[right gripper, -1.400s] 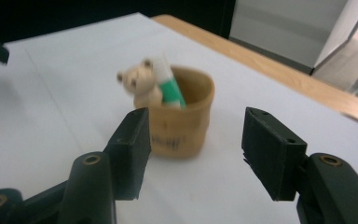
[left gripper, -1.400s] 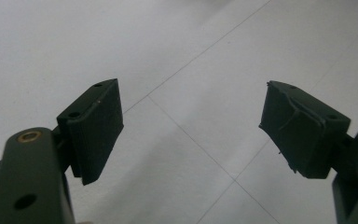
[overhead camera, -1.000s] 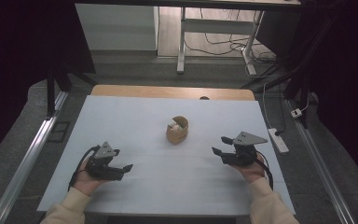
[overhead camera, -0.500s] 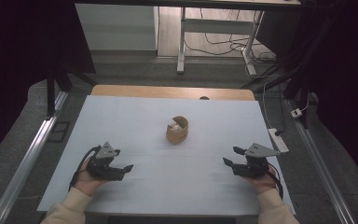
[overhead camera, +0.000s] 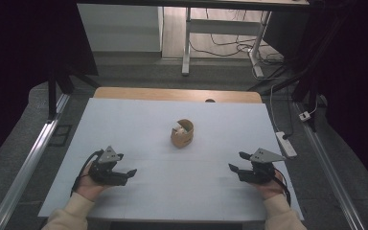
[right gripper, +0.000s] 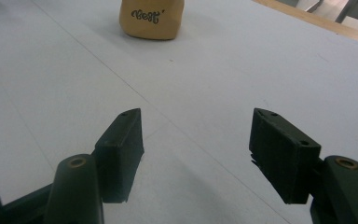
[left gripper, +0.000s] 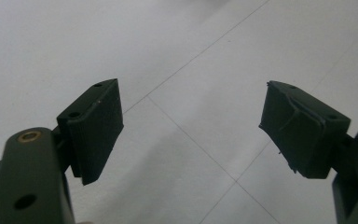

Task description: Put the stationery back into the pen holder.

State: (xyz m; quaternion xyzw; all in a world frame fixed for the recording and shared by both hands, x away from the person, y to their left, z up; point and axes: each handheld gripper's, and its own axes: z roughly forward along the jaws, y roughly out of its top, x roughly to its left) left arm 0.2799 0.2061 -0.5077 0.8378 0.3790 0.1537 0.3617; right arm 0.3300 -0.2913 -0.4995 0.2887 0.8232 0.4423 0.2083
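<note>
Holding both grippers low near the desk's [overhead camera: 139, 120] front edge, I see the left gripper [overhead camera: 130, 173] by the front-left corner and the right gripper [overhead camera: 235, 162] by the front-right, jaws spread and empty. The brown pouch [overhead camera: 182, 133] stands mid-desk, well apart from both.

The right gripper [overhead camera: 237, 162] now sits lower and farther right than a second ago, away from the brown pouch [overhead camera: 182, 133].
</note>
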